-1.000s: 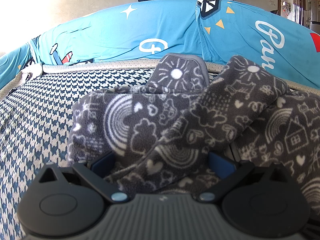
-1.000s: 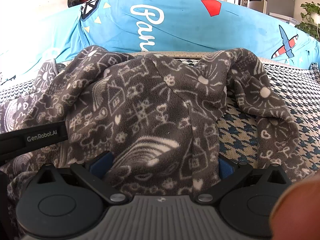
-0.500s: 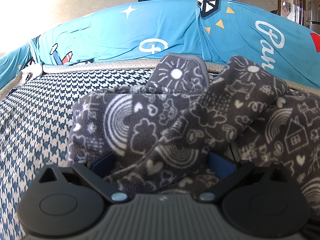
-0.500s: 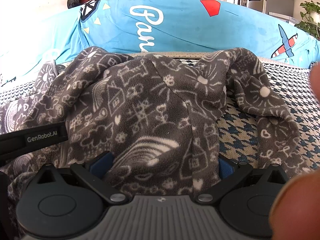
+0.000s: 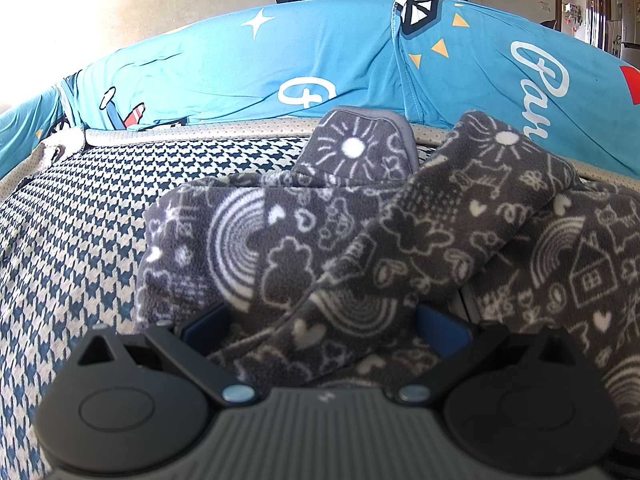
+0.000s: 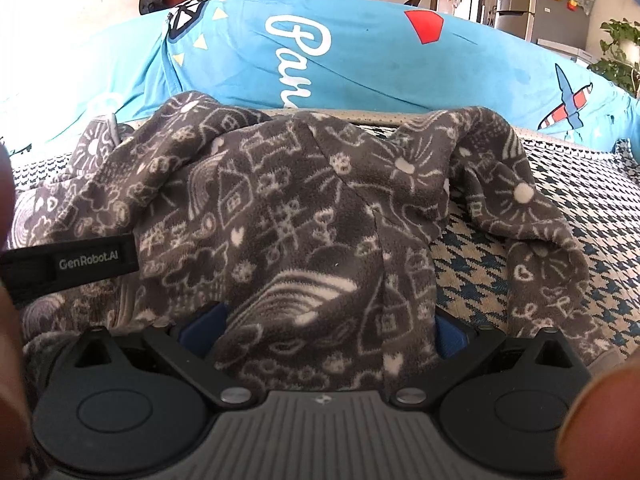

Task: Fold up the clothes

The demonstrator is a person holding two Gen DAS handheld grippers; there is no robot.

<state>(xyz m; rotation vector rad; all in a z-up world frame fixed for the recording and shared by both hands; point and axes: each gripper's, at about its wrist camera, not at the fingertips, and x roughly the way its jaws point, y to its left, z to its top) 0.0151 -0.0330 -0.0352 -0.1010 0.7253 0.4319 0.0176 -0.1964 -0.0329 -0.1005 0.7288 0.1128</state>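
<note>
Grey fleece garment (image 5: pixel 360 248) printed with white doodles lies bunched on the houndstooth cover (image 5: pixel 80 216), just as half a second ago. Your left gripper (image 5: pixel 320 320) has its blue pads spread wide, fleece heaped between them; your right gripper (image 6: pixel 320 320) likewise. At 12 o'clock sits the blue cushion (image 5: pixel 240 64). Blurred fingertips (image 6: pixel 600 420) now crowd the right view's edges at 4 and 9 o'clock.
</note>
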